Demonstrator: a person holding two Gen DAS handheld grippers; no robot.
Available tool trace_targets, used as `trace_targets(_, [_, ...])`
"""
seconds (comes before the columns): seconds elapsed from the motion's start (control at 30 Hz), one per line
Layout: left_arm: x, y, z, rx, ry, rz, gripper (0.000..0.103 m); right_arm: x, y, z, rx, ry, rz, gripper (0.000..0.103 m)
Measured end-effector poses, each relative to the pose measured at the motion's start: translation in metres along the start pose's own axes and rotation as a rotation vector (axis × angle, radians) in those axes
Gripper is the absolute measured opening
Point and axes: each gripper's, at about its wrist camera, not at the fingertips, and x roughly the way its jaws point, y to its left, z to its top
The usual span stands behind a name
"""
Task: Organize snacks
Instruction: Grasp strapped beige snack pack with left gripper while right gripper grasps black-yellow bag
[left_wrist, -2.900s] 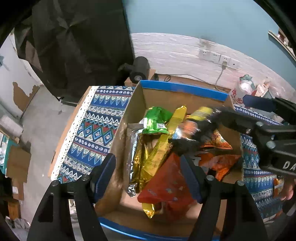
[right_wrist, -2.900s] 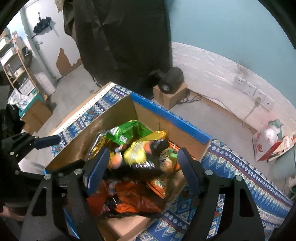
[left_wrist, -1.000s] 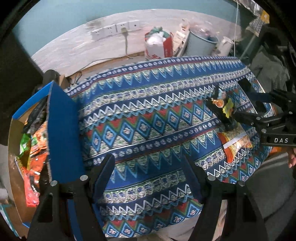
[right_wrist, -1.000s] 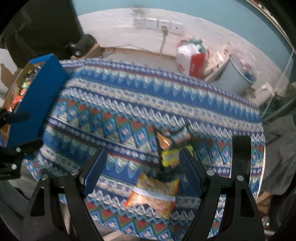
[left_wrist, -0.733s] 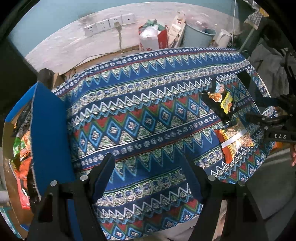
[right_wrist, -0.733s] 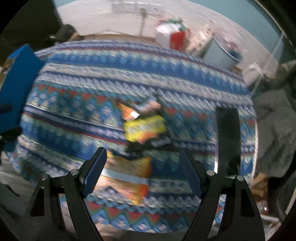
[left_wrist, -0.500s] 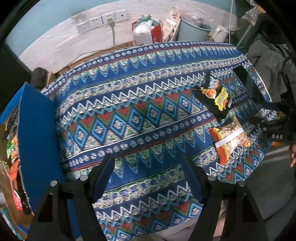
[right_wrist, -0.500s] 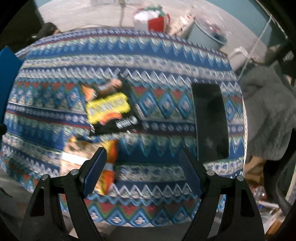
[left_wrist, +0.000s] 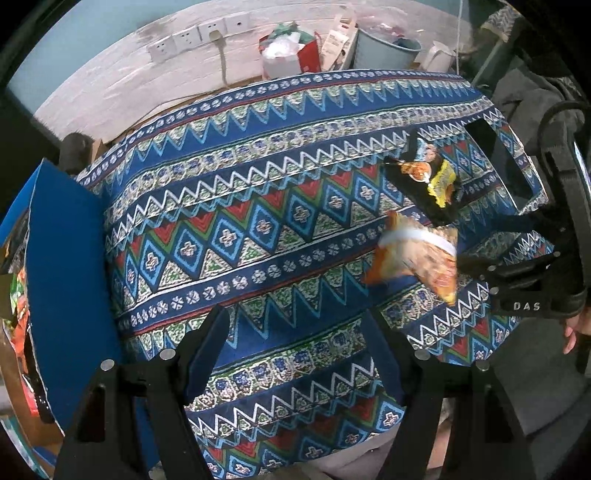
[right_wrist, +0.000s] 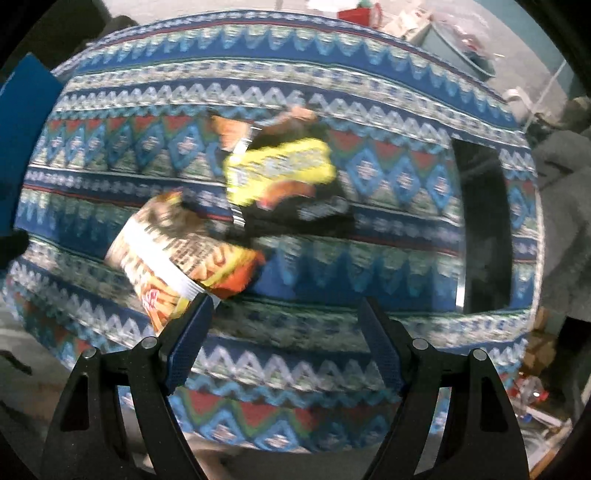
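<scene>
**Currently: both hand-held grippers empty above the snack bags**

Currently the left hand-held gripper (left_wrist: 295, 347) points down at the tabletop (left_wrist: 236, 206), which is covered by a blue, red and green zigzag-patterned cloth; its jaws stand apart with nothing between them. The right hand-held gripper (right_wrist: 284, 339) is likewise released and empty, jaws spread above the cloth.

Two snack bags lie on the cloth. In the left wrist view, the black crinkly snack bag with the yellow panel (left_wrist: 424, 181) sits at 2 o'clock, and the orange crinkly snack bag with the white band (left_wrist: 413, 254) lies just beside it at 3 o'clock. In the blurred right wrist view, the orange bag's corner shows just beside the left fingertip; contact cannot be judged.

The blue-sided cardboard box (left_wrist: 66, 280) holding further packets stands at 9 o'clock, on the tabletop's edge. A flat black rectangular object (right_wrist: 480, 225) lies at 3 o'clock in the right wrist view.
</scene>
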Motion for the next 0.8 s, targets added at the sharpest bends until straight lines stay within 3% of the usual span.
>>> trace_targets(0.17, [0.000, 0.006, 0.002, -0.028, 0.001, -0.010, 0.075, 0.006, 0.027, 0.015, -0.013, -0.028, 0.065, 0.079])
trace_targets(0.43, [0.004, 0.012, 0.009, -0.067, 0.000, -0.015, 0.077, 0.007, 0.055, 0.044, -0.024, -0.101, 0.099, 0.079])
trace_targets(0.6, [0.007, 0.014, 0.017, -0.114, 0.001, -0.042, 0.079, -0.007, 0.045, 0.051, 0.003, -0.107, 0.117, 0.079])
trace_targets(0.8, [0.011, 0.004, 0.031, -0.158, -0.014, -0.077, 0.079, -0.027, 0.004, 0.042, 0.004, -0.149, 0.080, 0.079])
